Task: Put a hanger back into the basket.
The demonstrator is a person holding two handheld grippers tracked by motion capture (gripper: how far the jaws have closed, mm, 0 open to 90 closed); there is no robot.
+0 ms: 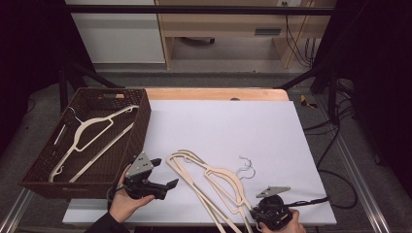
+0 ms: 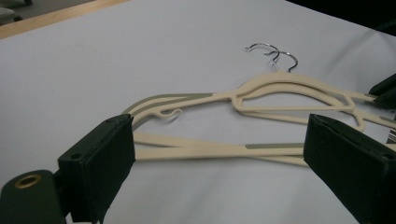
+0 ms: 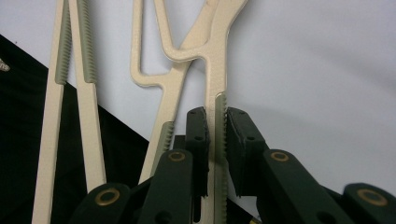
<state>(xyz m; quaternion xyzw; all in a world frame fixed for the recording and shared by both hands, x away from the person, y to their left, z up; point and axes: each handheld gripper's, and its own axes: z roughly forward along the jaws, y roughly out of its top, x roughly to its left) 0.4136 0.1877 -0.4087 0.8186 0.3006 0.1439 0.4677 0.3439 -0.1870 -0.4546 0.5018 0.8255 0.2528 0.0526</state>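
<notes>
On the white worktop [image 1: 233, 126], a pair of cream plastic clothes hangers with silver wire hooks [image 1: 214, 182] is lying stacked, the hooks pointing toward the far right and the arms running toward the near edge. The right tool [image 3: 215, 123] is clenching the ribbed grey-green end of one arm of the upper hanger, its black pads pressing on either side of that strip at the near right corner of the worktop. The left tool [image 2: 219, 158] is hovering released, its jaws standing wide apart just beside the left shoulders of the hangers without touching them. A third cream hanger [image 1: 90, 138] is lying tilted inside the dark brown woven rectangular basket [image 1: 141, 131], which is sitting at the left edge of the worktop, near the left tool.
</notes>
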